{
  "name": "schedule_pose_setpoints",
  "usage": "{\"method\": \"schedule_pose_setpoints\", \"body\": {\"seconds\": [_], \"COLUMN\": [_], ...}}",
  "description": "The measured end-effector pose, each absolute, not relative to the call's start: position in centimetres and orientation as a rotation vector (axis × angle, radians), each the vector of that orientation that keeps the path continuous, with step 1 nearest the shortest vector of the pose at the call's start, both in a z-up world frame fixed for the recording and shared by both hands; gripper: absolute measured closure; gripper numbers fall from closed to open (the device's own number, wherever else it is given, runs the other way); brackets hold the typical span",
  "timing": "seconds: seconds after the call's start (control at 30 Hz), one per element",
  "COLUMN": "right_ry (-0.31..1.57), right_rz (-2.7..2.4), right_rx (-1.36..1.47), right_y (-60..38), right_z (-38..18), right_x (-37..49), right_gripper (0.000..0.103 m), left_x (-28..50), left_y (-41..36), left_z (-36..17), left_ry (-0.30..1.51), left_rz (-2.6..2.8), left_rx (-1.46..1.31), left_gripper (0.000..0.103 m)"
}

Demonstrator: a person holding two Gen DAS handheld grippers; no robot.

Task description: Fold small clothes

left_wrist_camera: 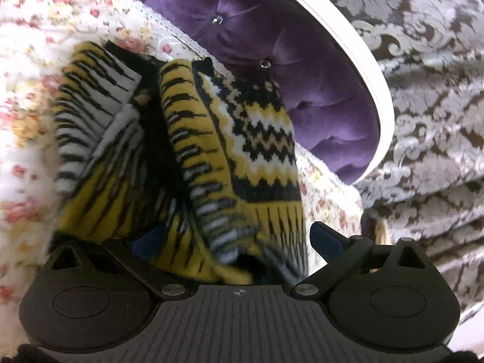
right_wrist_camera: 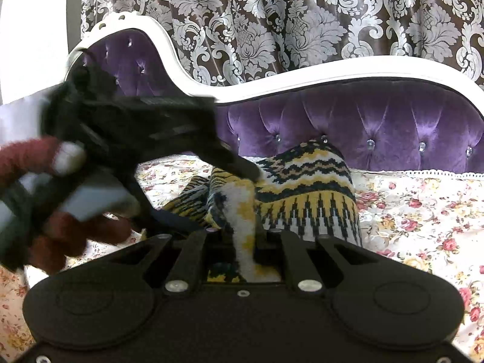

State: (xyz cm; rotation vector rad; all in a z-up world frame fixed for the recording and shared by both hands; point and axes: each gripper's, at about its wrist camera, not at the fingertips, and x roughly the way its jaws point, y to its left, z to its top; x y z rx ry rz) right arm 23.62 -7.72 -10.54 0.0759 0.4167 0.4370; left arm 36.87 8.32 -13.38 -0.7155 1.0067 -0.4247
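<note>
A small knit sweater (left_wrist_camera: 211, 151) in yellow, black and white zigzag sits bunched on the floral bedspread (left_wrist_camera: 30, 60). In the left wrist view my left gripper (left_wrist_camera: 239, 242) is open, its blue pads (left_wrist_camera: 325, 239) apart with sweater folds draped between them. In the right wrist view my right gripper (right_wrist_camera: 245, 242) is shut on a fold of the sweater (right_wrist_camera: 302, 187), lifted off the bed. The left gripper (right_wrist_camera: 242, 166) reaches in from the left, its tip touching the sweater's top.
A purple tufted headboard (right_wrist_camera: 363, 121) with a white frame stands behind the bed. A brown and silver damask curtain (right_wrist_camera: 272, 15) hangs beyond it. The person's hand in a dark red sleeve (right_wrist_camera: 36, 157) holds the left gripper.
</note>
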Motion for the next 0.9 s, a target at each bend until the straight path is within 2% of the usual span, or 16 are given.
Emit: {"method": "schedule_pose_setpoints", "body": {"seconds": [0.17, 0.2, 0.27, 0.33, 0.4, 0.6, 0.77, 0.87, 0.9], "right_ry": [0.419, 0.421, 0.425, 0.428, 0.429, 0.376, 0.402, 0.453, 0.467], "right_rz": [0.439, 0.44, 0.44, 0.439, 0.431, 0.475, 0.531, 0.541, 0.543], "right_rx": [0.065, 0.062, 0.056, 0.048, 0.052, 0.084, 0.036, -0.039, -0.067], "right_y": [-7.6, -7.6, -7.4, -7.1, -6.7, -3.5, 1.3, 4.2, 4.9], "right_z": [-10.6, -10.7, -10.8, -10.9, -10.8, -8.7, -9.2, -11.0, -11.6], "right_x": [23.6, 23.5, 23.5, 23.4, 23.2, 23.4, 24.9, 25.6, 25.8], "right_gripper": [0.088, 0.088, 0.088, 0.088, 0.087, 0.087, 0.087, 0.087, 0.085], "left_x": [38.1, 38.3, 38.8, 39.1, 39.0, 39.4, 40.6, 41.1, 41.1], "left_y": [8.2, 8.0, 7.2, 6.1, 5.8, 8.8, 11.7, 12.9, 13.3], "left_z": [-13.0, -12.9, -12.4, -11.5, -9.8, -5.7, -7.4, -10.0, -10.5], "left_ry": [0.934, 0.919, 0.925, 0.937, 0.899, 0.851, 0.916, 0.956, 0.95], "left_rz": [-0.401, -0.413, -0.427, -0.434, -0.449, -0.48, -0.411, -0.387, -0.385], "left_rx": [-0.692, -0.672, -0.593, -0.441, -0.308, -0.177, -0.118, -0.146, -0.169], "left_gripper": [0.003, 0.009, 0.036, 0.083, 0.083, 0.083, 0.081, 0.074, 0.067]}}
